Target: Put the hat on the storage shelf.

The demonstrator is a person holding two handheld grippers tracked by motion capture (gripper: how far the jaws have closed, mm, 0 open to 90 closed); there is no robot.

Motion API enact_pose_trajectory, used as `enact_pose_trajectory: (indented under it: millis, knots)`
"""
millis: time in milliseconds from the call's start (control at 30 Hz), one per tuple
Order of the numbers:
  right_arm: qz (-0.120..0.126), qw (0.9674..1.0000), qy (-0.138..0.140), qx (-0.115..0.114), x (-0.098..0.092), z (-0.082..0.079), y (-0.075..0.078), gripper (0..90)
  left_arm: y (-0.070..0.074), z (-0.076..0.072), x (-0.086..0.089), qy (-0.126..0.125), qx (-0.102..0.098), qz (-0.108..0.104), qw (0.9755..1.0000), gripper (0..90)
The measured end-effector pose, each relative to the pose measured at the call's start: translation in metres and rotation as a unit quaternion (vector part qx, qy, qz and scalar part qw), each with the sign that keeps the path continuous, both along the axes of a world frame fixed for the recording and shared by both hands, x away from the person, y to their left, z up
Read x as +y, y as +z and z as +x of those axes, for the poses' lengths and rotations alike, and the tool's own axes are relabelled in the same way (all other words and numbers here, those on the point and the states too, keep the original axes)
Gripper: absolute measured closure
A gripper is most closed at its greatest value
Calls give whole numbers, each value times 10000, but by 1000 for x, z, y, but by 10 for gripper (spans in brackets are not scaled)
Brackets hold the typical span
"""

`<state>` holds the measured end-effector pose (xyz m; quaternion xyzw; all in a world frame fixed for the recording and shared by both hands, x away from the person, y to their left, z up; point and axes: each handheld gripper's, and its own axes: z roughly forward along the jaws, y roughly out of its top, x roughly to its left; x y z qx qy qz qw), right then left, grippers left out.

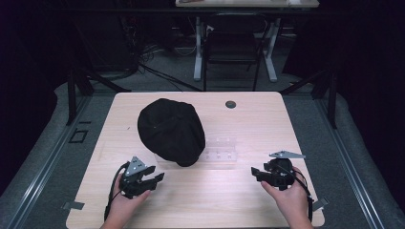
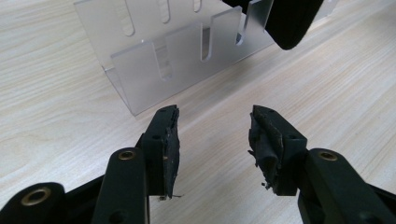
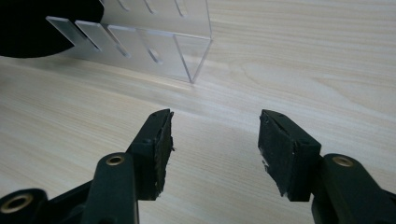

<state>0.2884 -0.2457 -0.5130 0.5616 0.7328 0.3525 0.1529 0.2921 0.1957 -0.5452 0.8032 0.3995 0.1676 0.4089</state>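
The left gripper was held low over the near left of the wooden table, at about seven o'clock from the table's middle, its jaws spread apart with nothing between them. In the left gripper view its worn pads were seen parted above bare wood. The right gripper was held at about five o'clock, well apart from the left one, its jaws likewise wide and empty. Between the two and farther in, a clear slotted acrylic stand was set near the table's middle; it was seen ahead of the jaws in the left gripper view and the right gripper view. A black cap was rested against the stand's left end, at about eleven o'clock from the middle. At twelve o'clock, near the far edge, a small round grommet was seen.
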Motion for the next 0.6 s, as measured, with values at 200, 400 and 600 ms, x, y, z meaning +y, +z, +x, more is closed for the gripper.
enact_pose_trajectory:
  millis: [200, 400, 600]
  knots:
    - [21, 9998, -39, -207, 0, -7, -19, 446, -1, -1, -4, -34, -61, 75, 9999, 520]
    - [-48, 9993, -22, -373, 0, -12, -31, 446, -1, -2, -7, -81, -135, 89, 9998, 507]
    - [-115, 9997, 3, -237, -1, -10, -39, 445, 0, -2, -17, -121, -222, -15, 9997, 494]
